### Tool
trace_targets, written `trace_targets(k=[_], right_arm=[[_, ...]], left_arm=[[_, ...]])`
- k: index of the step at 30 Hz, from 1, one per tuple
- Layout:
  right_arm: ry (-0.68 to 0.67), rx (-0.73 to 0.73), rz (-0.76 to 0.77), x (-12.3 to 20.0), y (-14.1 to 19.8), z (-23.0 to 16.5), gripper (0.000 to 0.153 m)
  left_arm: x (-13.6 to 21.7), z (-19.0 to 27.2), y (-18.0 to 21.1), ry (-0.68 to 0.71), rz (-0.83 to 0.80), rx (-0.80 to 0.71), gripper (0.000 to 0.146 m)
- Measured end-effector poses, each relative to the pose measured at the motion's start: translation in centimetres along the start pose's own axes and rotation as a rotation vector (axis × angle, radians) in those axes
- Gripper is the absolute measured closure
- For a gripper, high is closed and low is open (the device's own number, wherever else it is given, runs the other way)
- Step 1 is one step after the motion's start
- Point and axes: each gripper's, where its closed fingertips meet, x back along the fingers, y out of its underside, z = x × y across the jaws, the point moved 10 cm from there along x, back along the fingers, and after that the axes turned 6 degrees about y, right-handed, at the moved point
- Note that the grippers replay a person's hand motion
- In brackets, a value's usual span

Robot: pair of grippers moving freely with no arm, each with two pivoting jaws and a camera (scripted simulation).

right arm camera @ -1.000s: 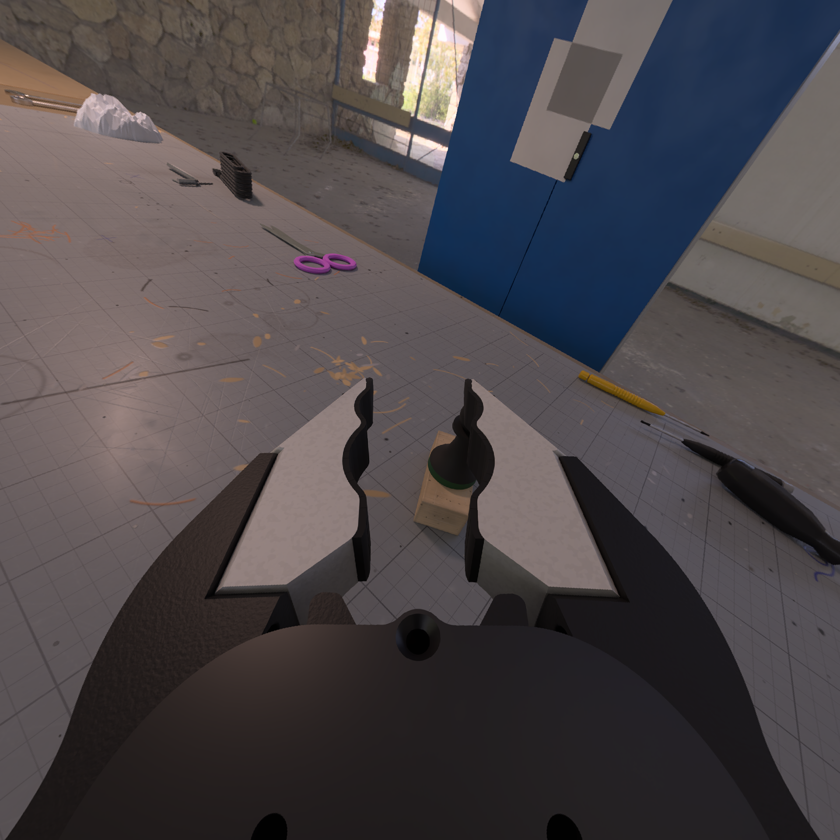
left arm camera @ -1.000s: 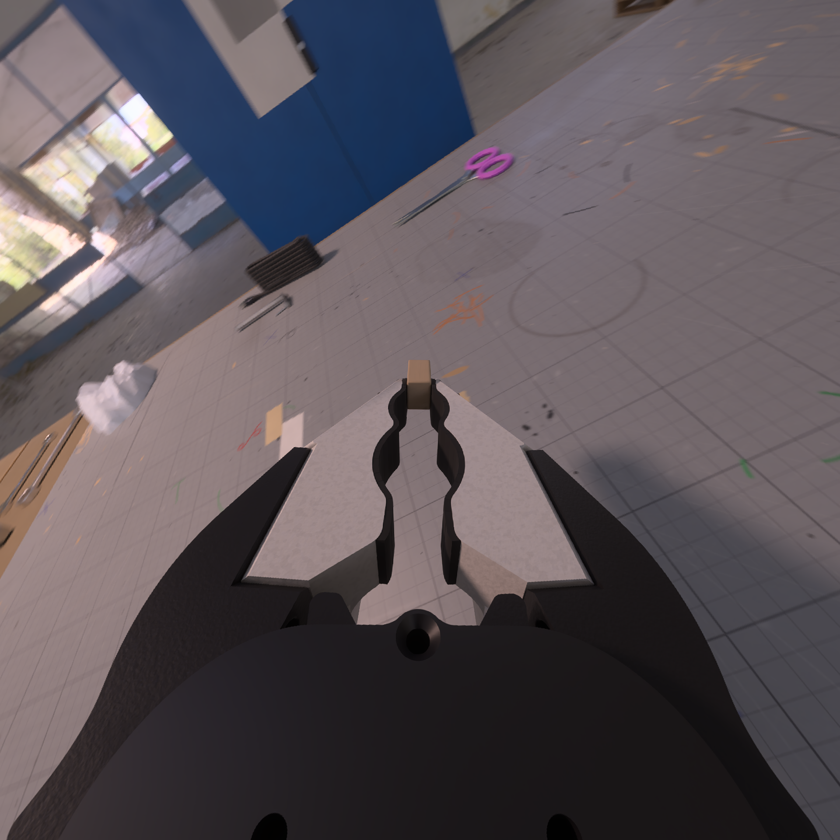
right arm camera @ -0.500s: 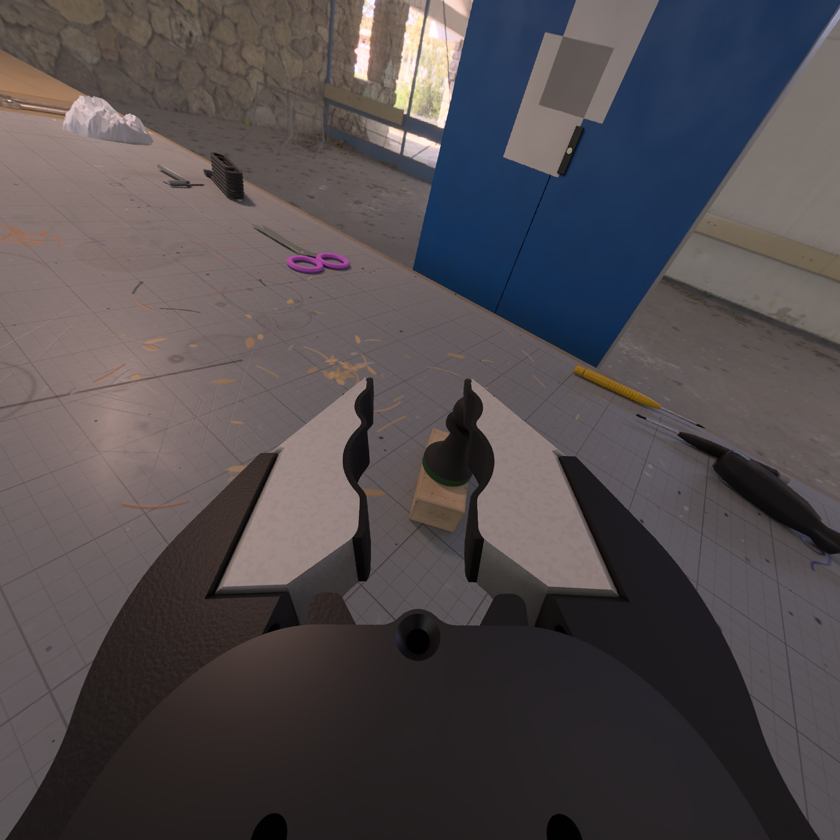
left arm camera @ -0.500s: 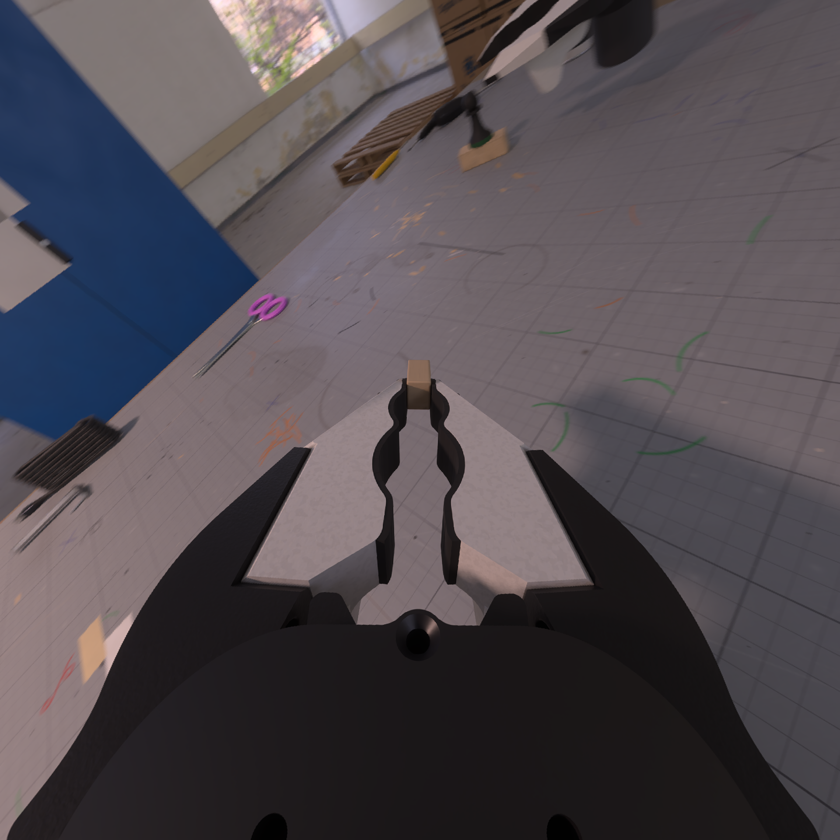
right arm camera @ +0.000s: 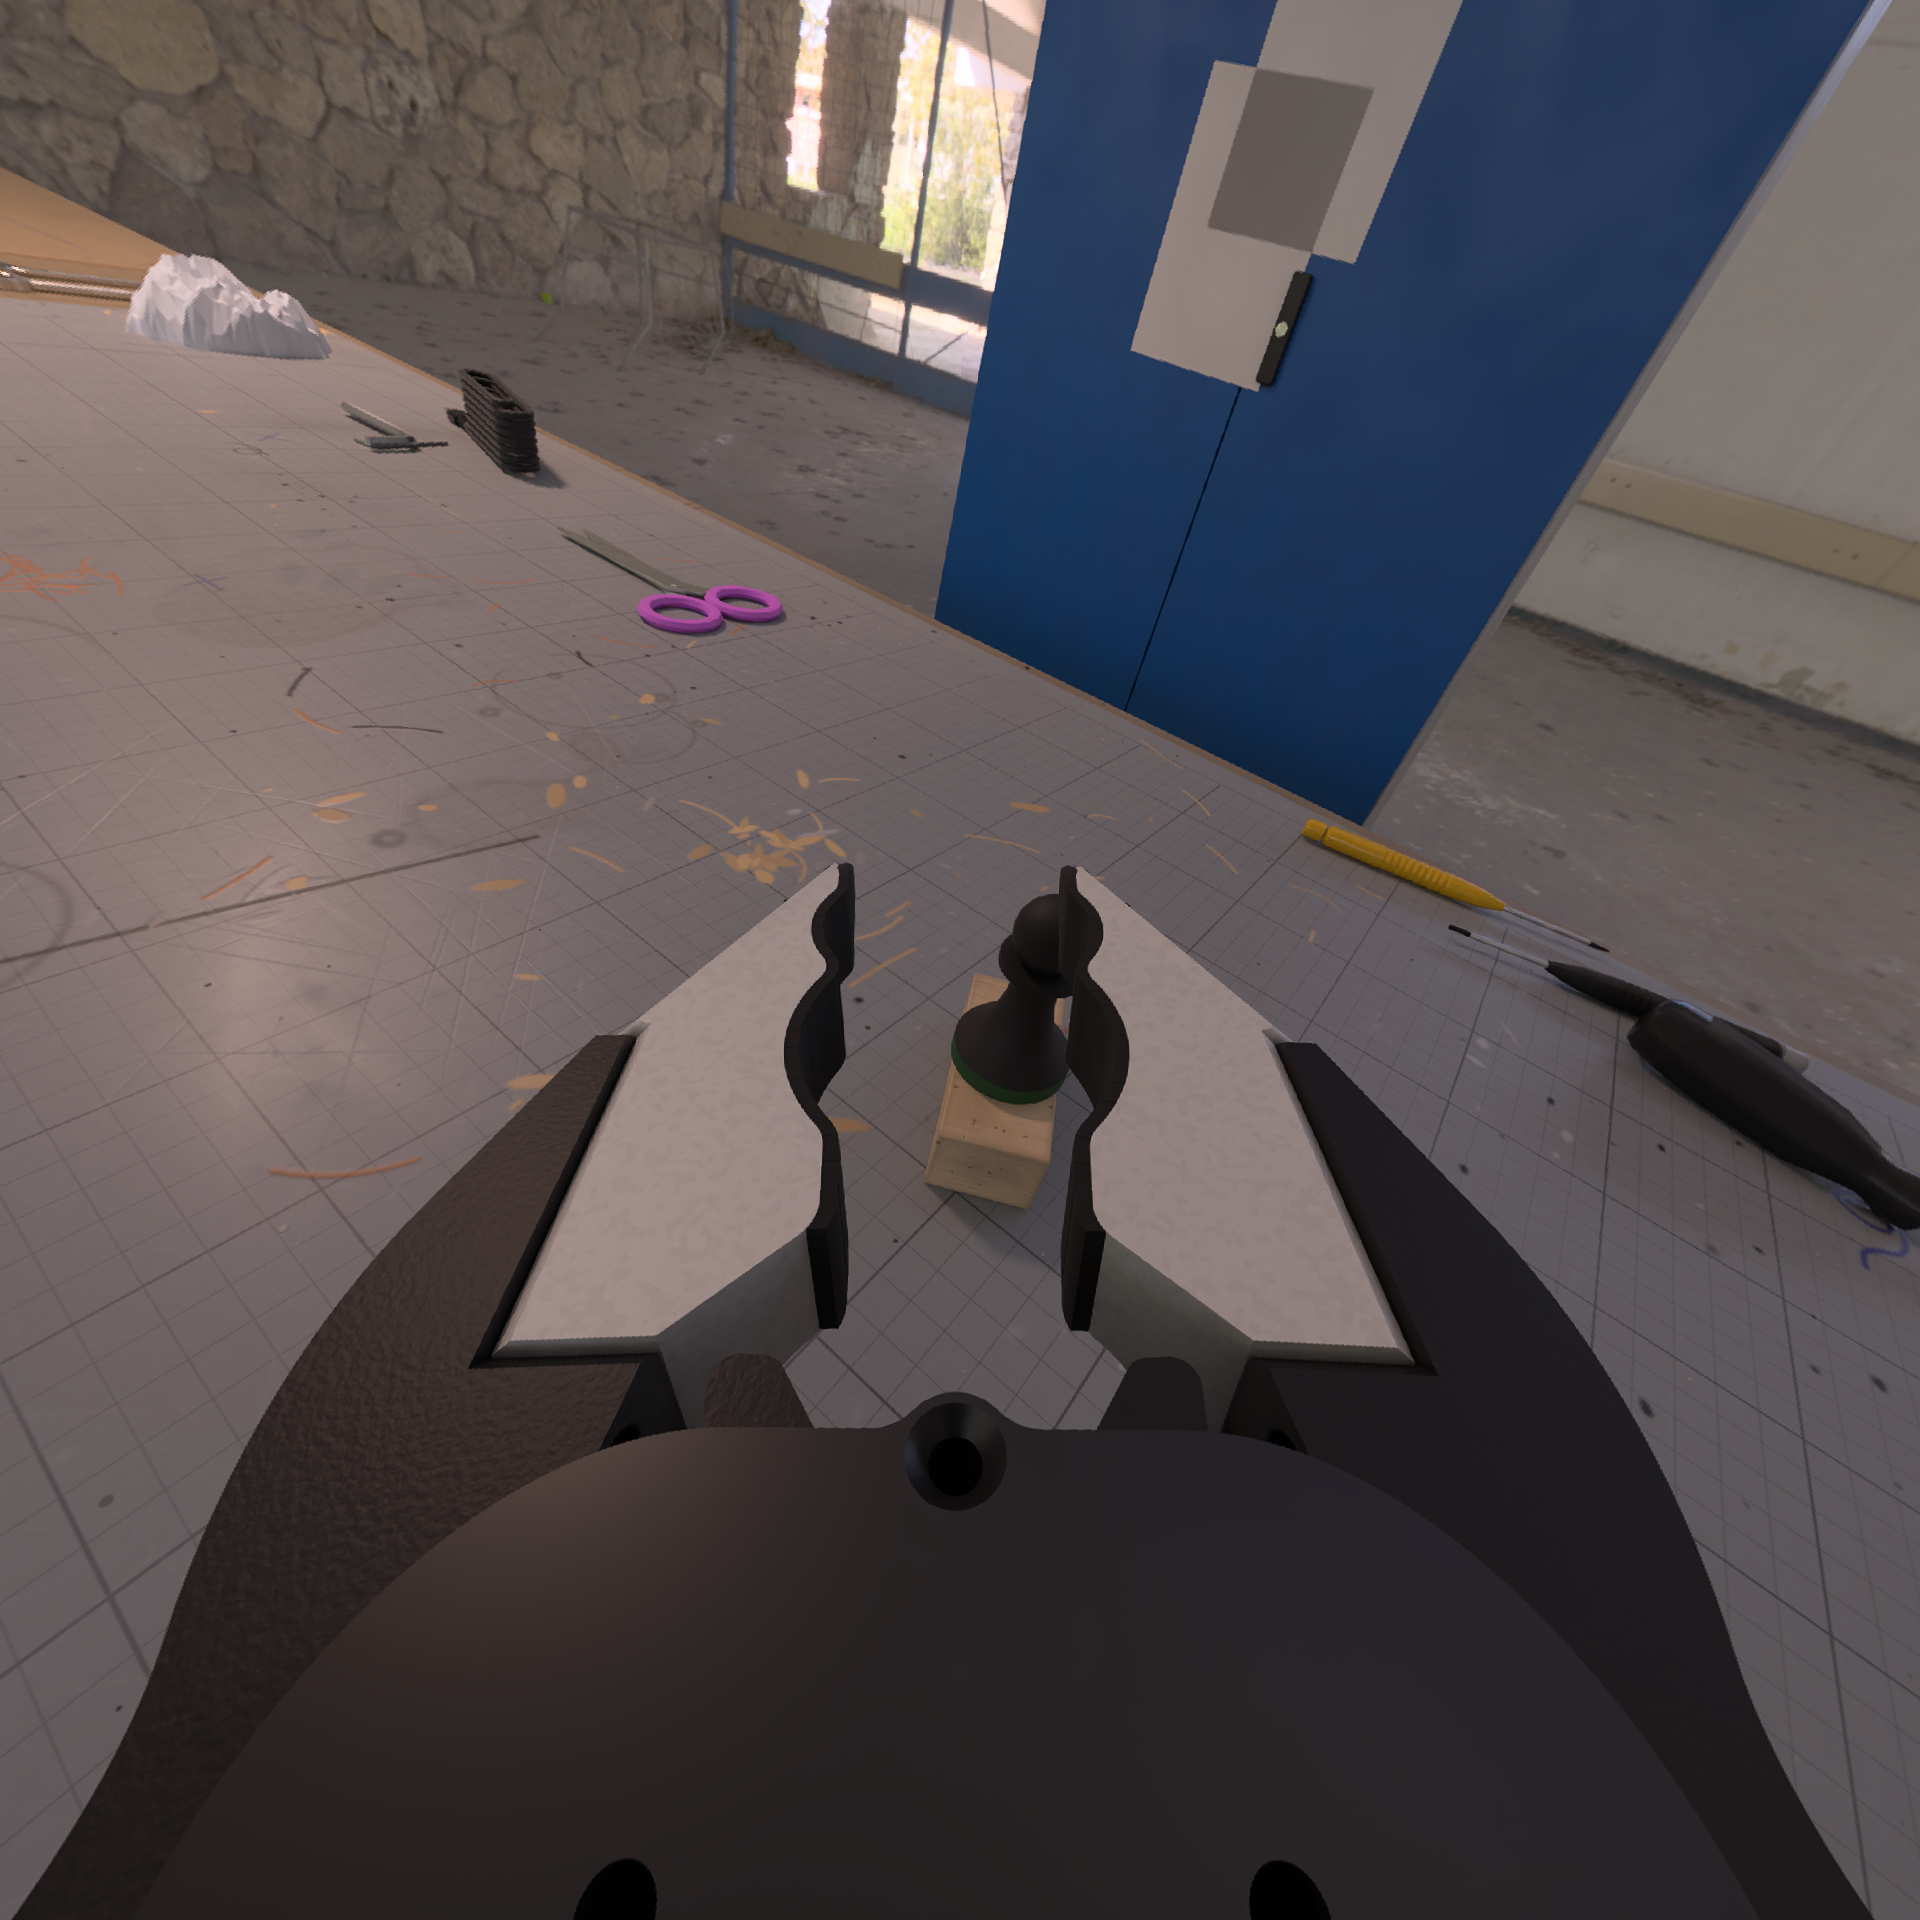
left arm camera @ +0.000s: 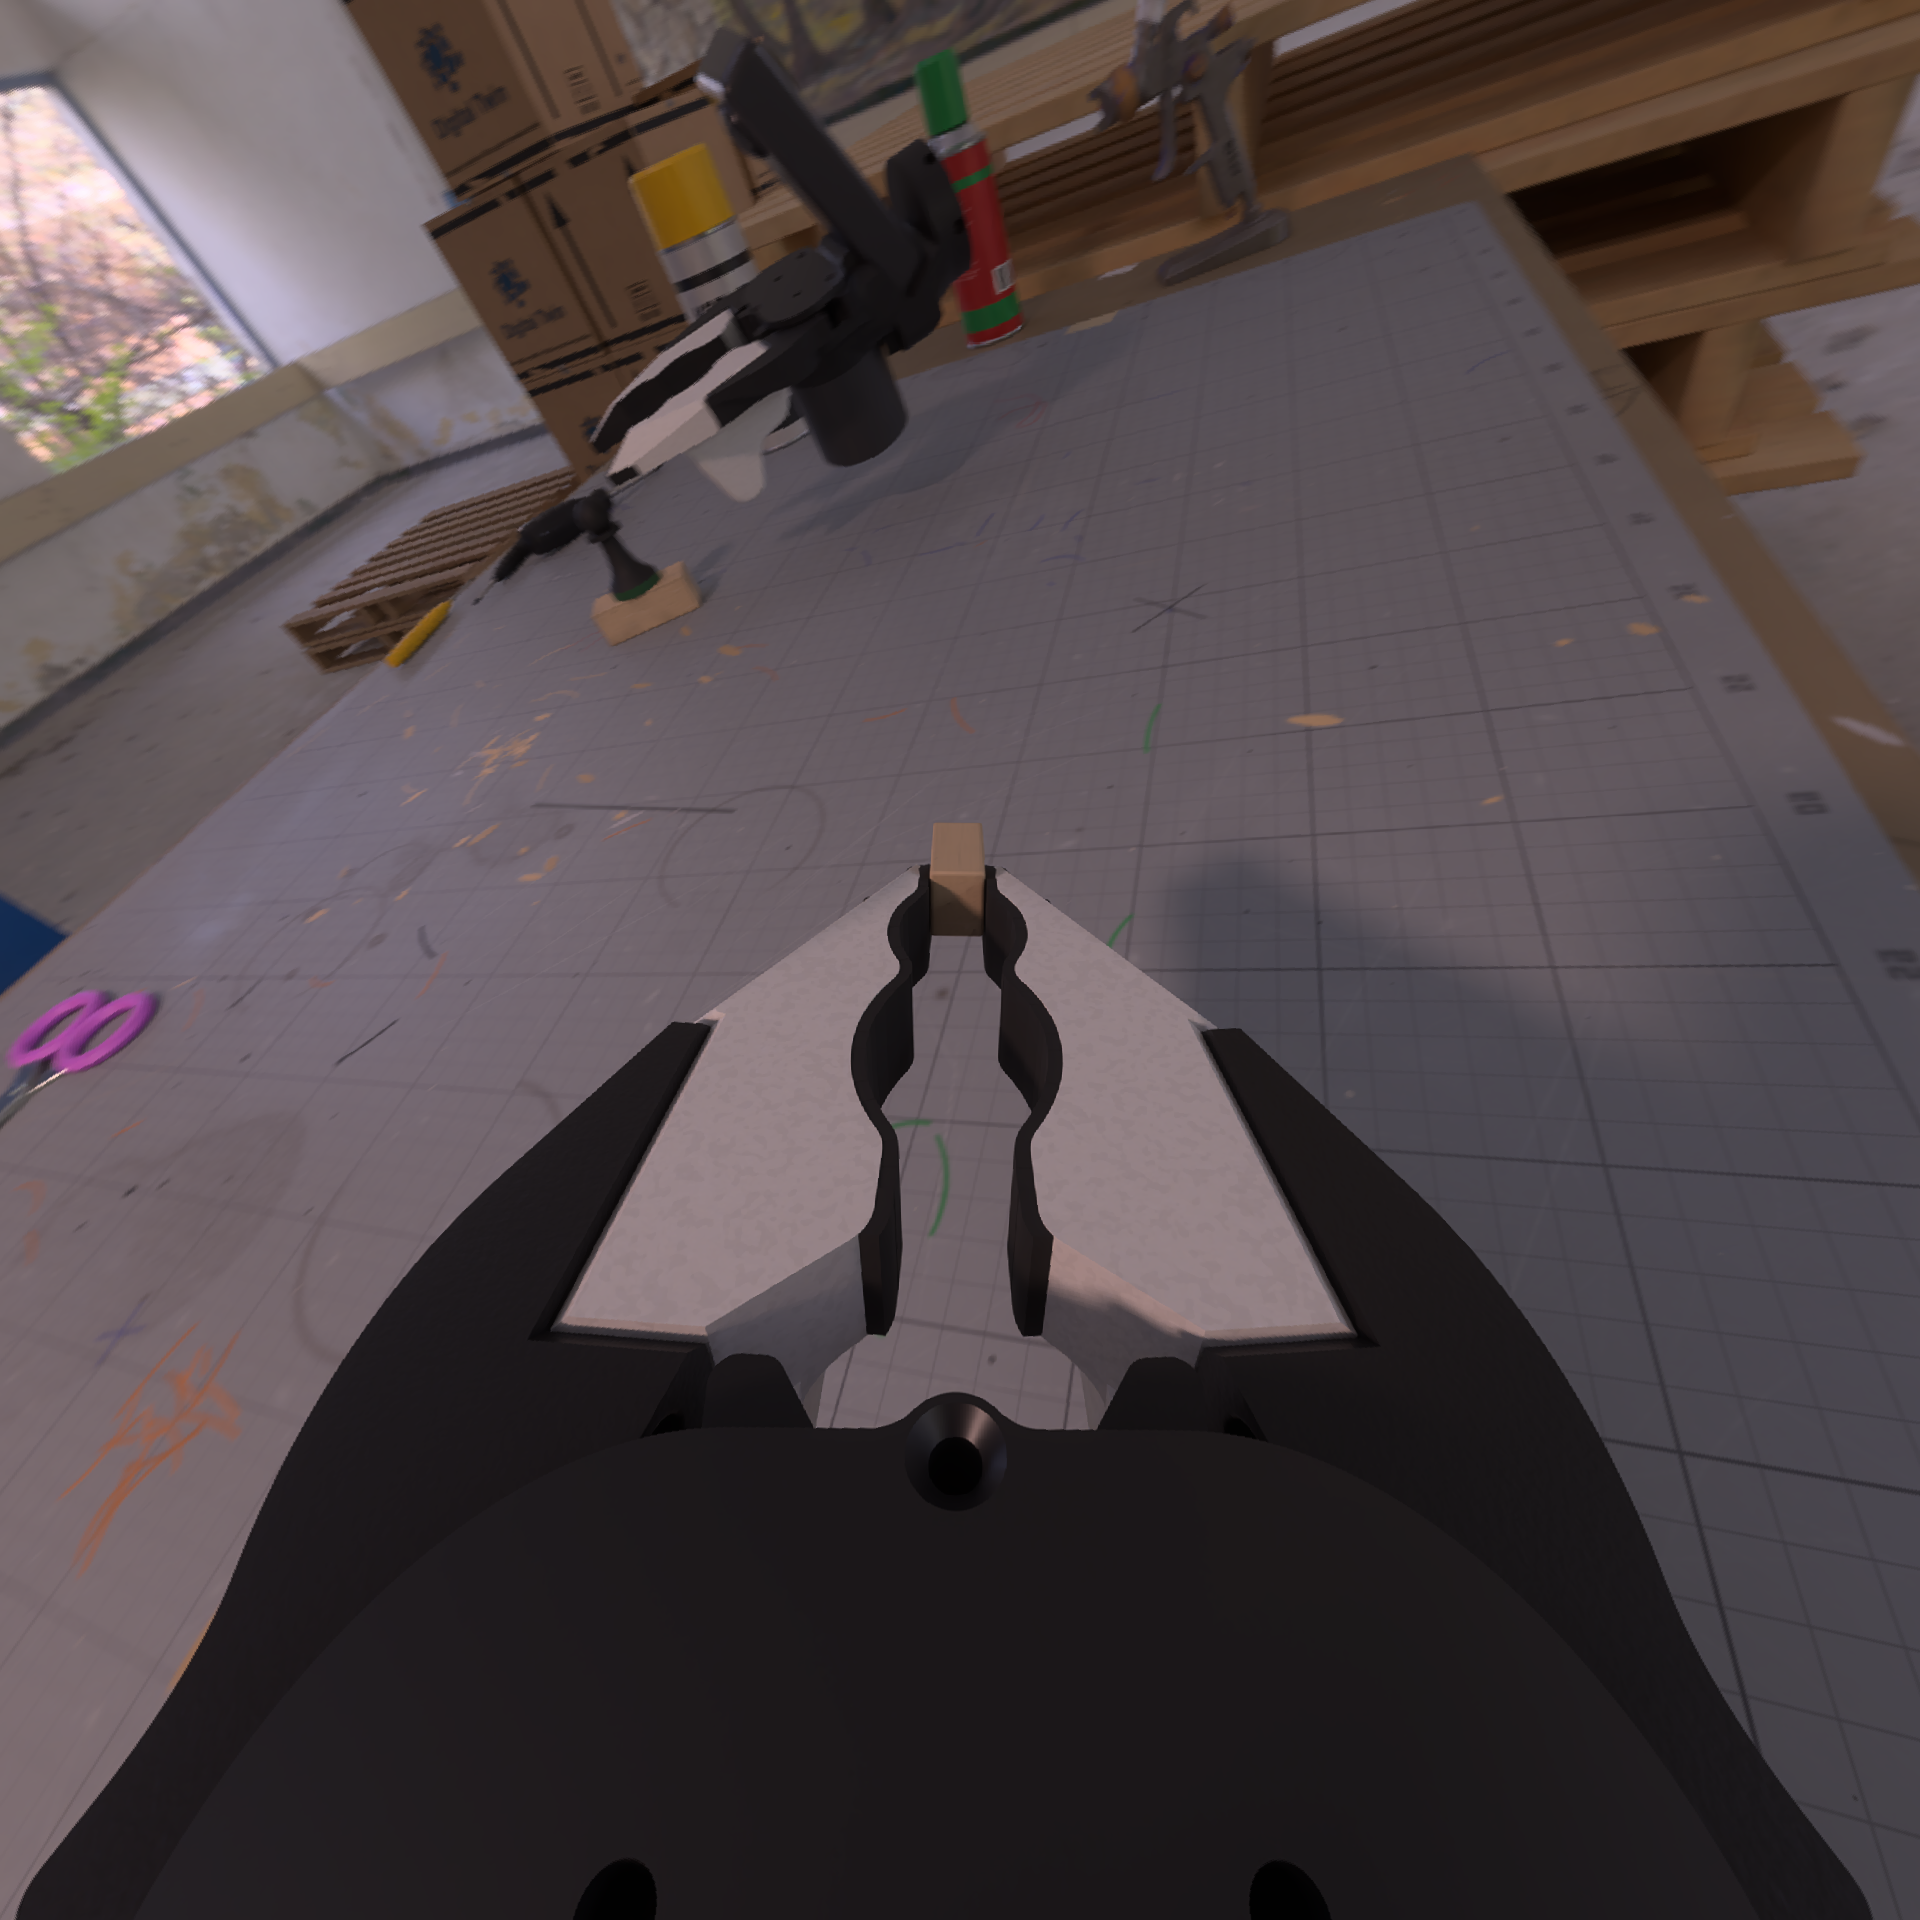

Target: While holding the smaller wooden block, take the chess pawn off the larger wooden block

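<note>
My left gripper (left arm camera: 957, 894) is shut on the smaller wooden block (left arm camera: 957, 875), held at its fingertips above the grey cutting mat (left arm camera: 1351, 727). A black chess pawn (right arm camera: 1023, 1013) with a green felt base stands on the larger wooden block (right arm camera: 987, 1143) on the mat. My right gripper (right arm camera: 956, 894) is open, and the pawn sits between its fingers, close to the right one. In the left wrist view the pawn (left arm camera: 620, 561) on the larger block (left arm camera: 646, 610) shows far off, with the right gripper (left arm camera: 623, 442) just above it.
Purple-handled scissors (right arm camera: 710, 608), a yellow pen (right arm camera: 1397, 864), a black tool (right arm camera: 1766, 1091), a dark ribbed part (right arm camera: 501, 421) and crumpled white paper (right arm camera: 223, 309) lie along the mat's edge. Spray cans (left arm camera: 691, 234) and cardboard boxes (left arm camera: 540, 156) stand behind.
The left gripper has swung its view round from the blue door to the far table end, still holding the small block. The right gripper has closed in on the pawn, which now sits deeper between its fingers.
</note>
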Motion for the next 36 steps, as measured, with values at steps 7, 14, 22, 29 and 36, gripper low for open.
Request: trace_targets(k=[7, 14, 22, 29, 36], right_arm=[[0.017, -0.012, -0.018, -0.1, 0.1, 0.3, 0.114], [0.047, -0.021, -0.038, -0.1, 0.2, 0.6, 0.116], [0.064, -0.034, -0.046, -0.1, 0.3, 0.8, 0.117], [0.076, -0.038, -0.061, -0.2, 0.3, 0.9, 0.117], [0.075, -0.033, -0.111, -0.6, 0.5, 1.0, 0.120]], left_arm=[[-1.5, 0.5, -0.5, 0.106, 0.036, 0.013, 0.138], [-2.6, 0.7, -0.8, 0.110, 0.038, 0.020, 0.138], [-4.2, 2.2, -1.8, 0.105, 0.048, 0.014, 0.138], [-4.4, 2.4, -2.1, 0.079, 0.099, 0.004, 0.138], [-3.0, 2.0, -2.0, 0.022, 0.193, 0.028, 0.138]])
